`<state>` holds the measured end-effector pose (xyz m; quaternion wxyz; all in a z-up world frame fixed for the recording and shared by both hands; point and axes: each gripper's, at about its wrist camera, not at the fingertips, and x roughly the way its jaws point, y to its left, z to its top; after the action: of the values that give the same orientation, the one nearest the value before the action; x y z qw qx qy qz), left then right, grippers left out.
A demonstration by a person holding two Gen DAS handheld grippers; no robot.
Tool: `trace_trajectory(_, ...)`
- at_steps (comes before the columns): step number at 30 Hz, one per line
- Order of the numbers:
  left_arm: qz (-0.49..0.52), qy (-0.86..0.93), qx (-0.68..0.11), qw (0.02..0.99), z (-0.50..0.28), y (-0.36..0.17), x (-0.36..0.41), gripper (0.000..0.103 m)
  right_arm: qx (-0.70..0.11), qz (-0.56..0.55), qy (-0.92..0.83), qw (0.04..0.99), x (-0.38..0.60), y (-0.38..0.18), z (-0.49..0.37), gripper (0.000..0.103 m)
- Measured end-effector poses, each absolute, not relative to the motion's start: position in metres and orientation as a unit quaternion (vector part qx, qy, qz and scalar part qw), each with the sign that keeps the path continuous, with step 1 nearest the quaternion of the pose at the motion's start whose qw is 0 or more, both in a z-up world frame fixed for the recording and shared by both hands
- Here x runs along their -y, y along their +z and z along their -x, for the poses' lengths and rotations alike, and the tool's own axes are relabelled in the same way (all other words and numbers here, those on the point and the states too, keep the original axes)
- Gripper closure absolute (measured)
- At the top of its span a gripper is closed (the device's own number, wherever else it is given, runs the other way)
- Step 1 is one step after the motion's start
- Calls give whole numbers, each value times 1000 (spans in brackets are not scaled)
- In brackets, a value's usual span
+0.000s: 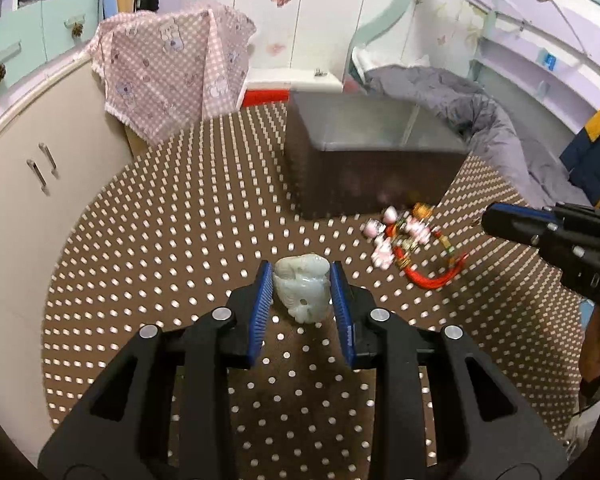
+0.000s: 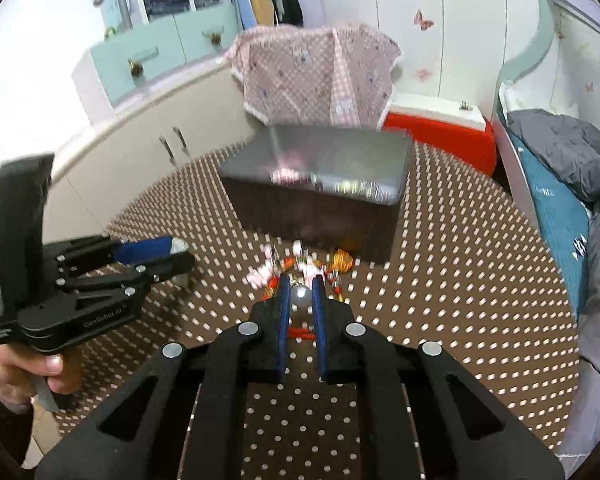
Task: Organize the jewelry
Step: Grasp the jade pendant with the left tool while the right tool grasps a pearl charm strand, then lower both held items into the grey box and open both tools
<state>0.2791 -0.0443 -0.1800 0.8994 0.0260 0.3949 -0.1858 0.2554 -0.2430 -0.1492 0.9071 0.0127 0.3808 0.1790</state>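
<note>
In the left wrist view my left gripper (image 1: 302,276) is shut on a pale green jade pendant (image 1: 300,288), held between its blue pads above the dotted brown table (image 1: 180,248). A pile of pink bead and red cord jewelry (image 1: 408,240) lies to its right, in front of a dark box (image 1: 372,160). In the right wrist view my right gripper (image 2: 300,284) is shut on a silvery pearl bead (image 2: 302,296) just over the blurred jewelry pile (image 2: 296,268). The left gripper (image 2: 172,256) shows at the left. The right gripper (image 1: 496,220) shows at the right edge of the left wrist view.
The dark box (image 2: 320,184) stands at the table's far side. A pink checked cloth (image 2: 320,76) hangs behind it, beside a red and white box (image 2: 440,128). White cabinets (image 1: 40,184) stand left, a bed with grey bedding (image 1: 480,128) right.
</note>
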Motion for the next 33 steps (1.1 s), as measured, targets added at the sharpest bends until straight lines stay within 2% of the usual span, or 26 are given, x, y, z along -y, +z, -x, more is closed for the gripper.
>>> trace_trajectory(14, -22, -224, -286, 931, -274, -76, 53, 74, -273, -3, 187, 944, 259, -41, -270, 94)
trace_trajectory(22, -9, -238, -273, 932, -305, -53, 71, 74, -282, -14, 197, 939, 257, -38, -304, 94)
trace_trajectory(31, 14, -246, -305, 920, -349, -60, 88, 72, -325, -52, 193, 924, 265, -60, -345, 93)
trace_trajectory(33, 17, -232, -312, 921, -353, -64, 87, 41, -338, -63, 189, 920, 266, -66, -353, 89)
